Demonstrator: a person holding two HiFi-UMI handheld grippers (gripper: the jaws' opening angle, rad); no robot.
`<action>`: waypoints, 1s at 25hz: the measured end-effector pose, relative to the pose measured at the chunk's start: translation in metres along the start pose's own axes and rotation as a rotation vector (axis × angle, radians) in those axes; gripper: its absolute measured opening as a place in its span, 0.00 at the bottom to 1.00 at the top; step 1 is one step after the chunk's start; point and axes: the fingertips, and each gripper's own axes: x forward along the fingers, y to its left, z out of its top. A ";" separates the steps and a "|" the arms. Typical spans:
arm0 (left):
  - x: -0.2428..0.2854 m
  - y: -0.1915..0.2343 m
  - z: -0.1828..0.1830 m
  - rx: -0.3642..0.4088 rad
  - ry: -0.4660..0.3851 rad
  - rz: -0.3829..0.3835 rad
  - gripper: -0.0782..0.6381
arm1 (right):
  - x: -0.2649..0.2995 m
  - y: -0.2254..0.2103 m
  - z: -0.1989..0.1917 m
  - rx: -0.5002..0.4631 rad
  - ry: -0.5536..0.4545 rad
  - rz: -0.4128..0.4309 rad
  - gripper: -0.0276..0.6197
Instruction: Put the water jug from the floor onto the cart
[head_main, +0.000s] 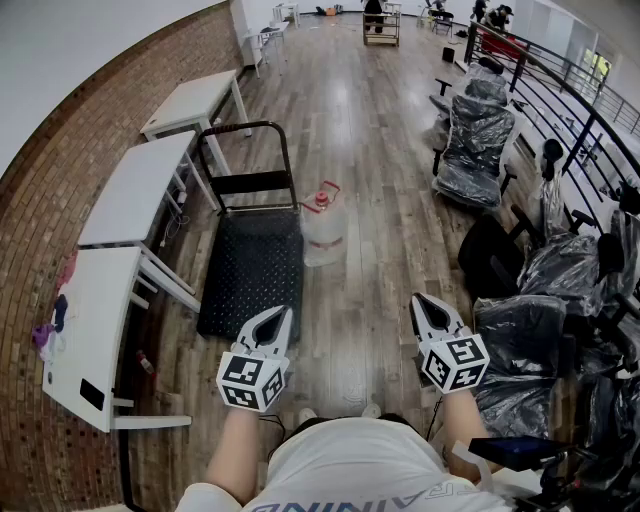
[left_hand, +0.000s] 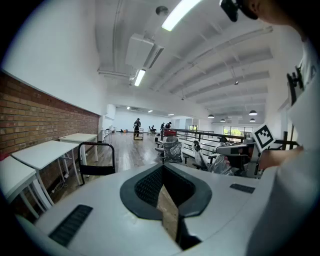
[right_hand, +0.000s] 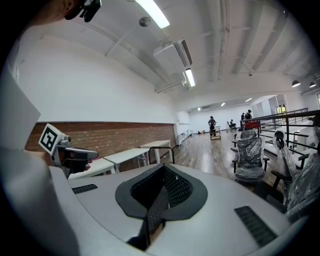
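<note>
Clear jug (head_main: 322, 228) on floor beside cart (head_main: 250, 275)

Looks steeply down on wood floor (head_main: 380, 130). Finds jug upright, red-capped, off the cart, just beside the right edge of the black deck, toward the handle (head_main: 247, 128) end. Cannot tell whether touching the deck.

Holds left gripper (head_main: 283, 312) low in head view, overlapping the deck's near right corner, well short of jug. Keeps nothing in it, jaws pressed together to a point. Shows the same in left gripper view (left_hand: 163, 172), with pads meeting and empty.

Holds right gripper (head_main: 418, 299) over bare floor, right of jug and nearer the body, jaws closed tight on nothing. Shows the same in right gripper view (right_hand: 161, 172).

Takes in white tables (head_main: 130, 190) along brick wall (head_main: 40, 190) left of cart, and plastic-wrapped chairs (head_main: 478, 130) by railing (head_main: 560, 90) at right.
</note>
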 end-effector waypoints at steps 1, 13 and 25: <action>0.004 -0.005 0.000 0.005 0.003 0.001 0.11 | -0.002 -0.007 0.000 0.003 0.001 0.001 0.05; 0.027 -0.044 -0.008 0.074 0.045 0.020 0.11 | -0.007 -0.052 -0.032 0.029 0.034 0.043 0.05; 0.112 -0.029 -0.006 0.093 0.048 -0.053 0.11 | 0.035 -0.104 -0.040 0.067 0.083 -0.031 0.05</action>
